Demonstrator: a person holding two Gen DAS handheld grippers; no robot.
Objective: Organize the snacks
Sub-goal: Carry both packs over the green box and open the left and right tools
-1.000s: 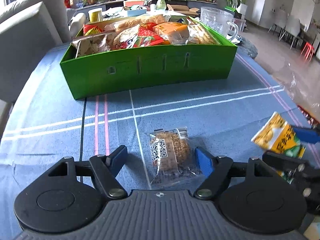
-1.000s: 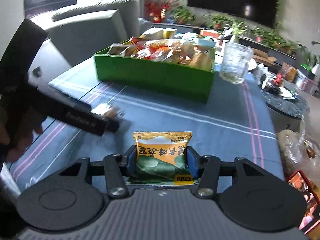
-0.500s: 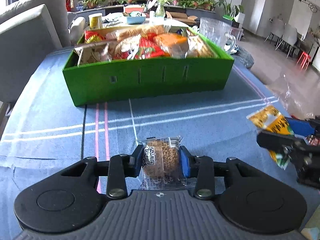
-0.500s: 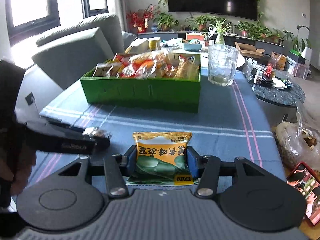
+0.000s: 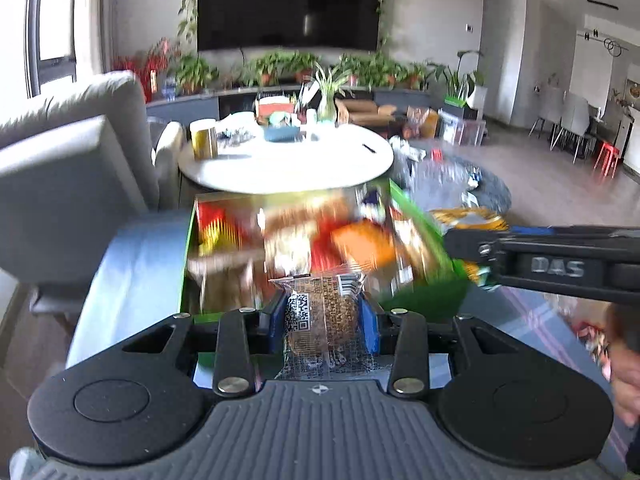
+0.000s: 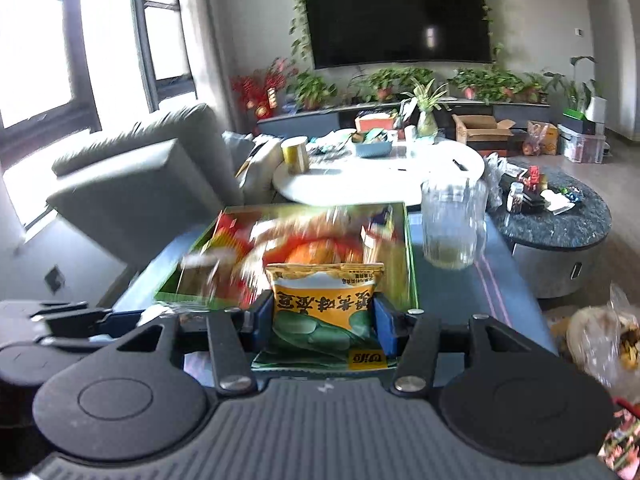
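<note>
1. Green box [image 6: 412, 264] on the blue cloth, packed with blurred red, orange and yellow snack packets [image 6: 316, 252].
2. Left gripper [image 5: 324, 320] clamped on a clear-wrapped brown cake [image 5: 326, 312], hanging at the box's six o'clock edge.
3. Right gripper [image 6: 324, 316] pinching a yellow-green packet [image 6: 324, 300], also at six o'clock.
4. Glass jug [image 6: 454, 224] standing at the box's three o'clock, just beside it.

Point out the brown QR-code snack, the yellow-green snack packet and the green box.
brown QR-code snack [image 5: 326, 312]: left wrist view, middle of wrapper.
yellow-green snack packet [image 6: 324, 308]: right wrist view, printed front.
green box [image 6: 412, 264]: right wrist view, right wall.
</note>
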